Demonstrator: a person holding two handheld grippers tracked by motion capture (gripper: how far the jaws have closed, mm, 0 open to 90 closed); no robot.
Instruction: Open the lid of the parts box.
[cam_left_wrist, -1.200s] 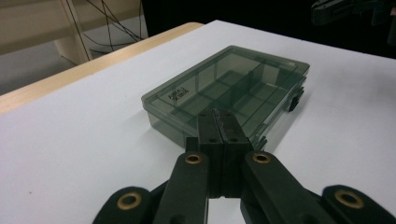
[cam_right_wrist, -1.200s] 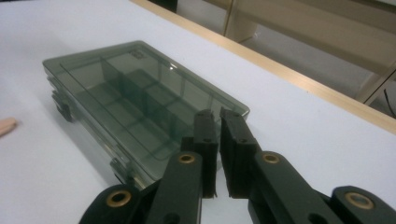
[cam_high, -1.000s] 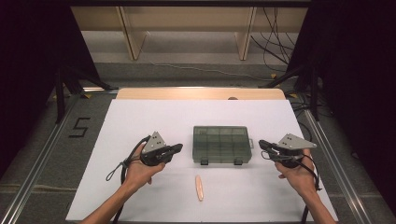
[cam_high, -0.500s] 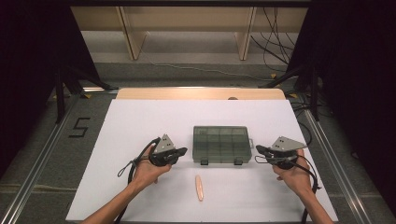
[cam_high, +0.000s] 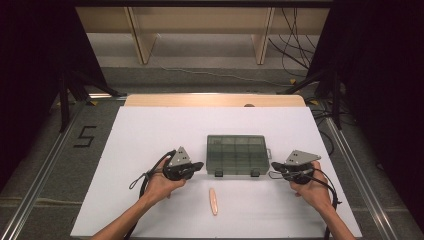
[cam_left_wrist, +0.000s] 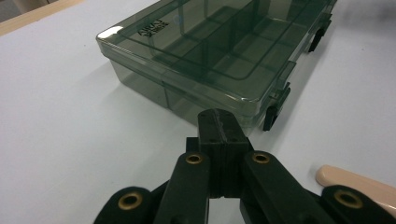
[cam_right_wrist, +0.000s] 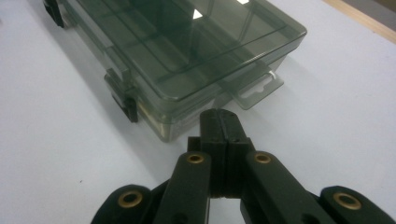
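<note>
Nearest the person, a pale stick (cam_high: 213, 201) is lying on the white tabletop (cam_high: 150, 130), its long axis running toward and away from the person, roughly midway between the two hands and touched by neither.

Just beyond it, the left hand-held gripper (cam_high: 198, 165) and the right hand-held gripper (cam_high: 274, 166) are sitting low on either side of the box (cam_high: 236, 154). Both are pinched fully together with nothing between the jaws (the left gripper view and the right gripper view each show the two black tips pressed flat against one another).

The box, a smoky see-through case with dividers inside and its lid down, is lying in the middle of the tabletop with its long axis running left to right. Its two dark latches are on the front edge, facing the person. The left tip (cam_left_wrist: 218, 122) is pointing at the box's near left corner, close to the left latch (cam_left_wrist: 275, 106); the right tip (cam_right_wrist: 219, 122) is pointing at the near right corner, beside the hang tab (cam_right_wrist: 257, 88), with the right latch (cam_right_wrist: 125, 100) a little farther along the front.

So each hand is about equally near its own end of the box, and the latches lie just inward of the tips. My guess is that the latches are coming next, and closed tips would suit prying them.

Beyond the box, bare tabletop is running on to a wooden strip (cam_high: 215, 100).
</note>
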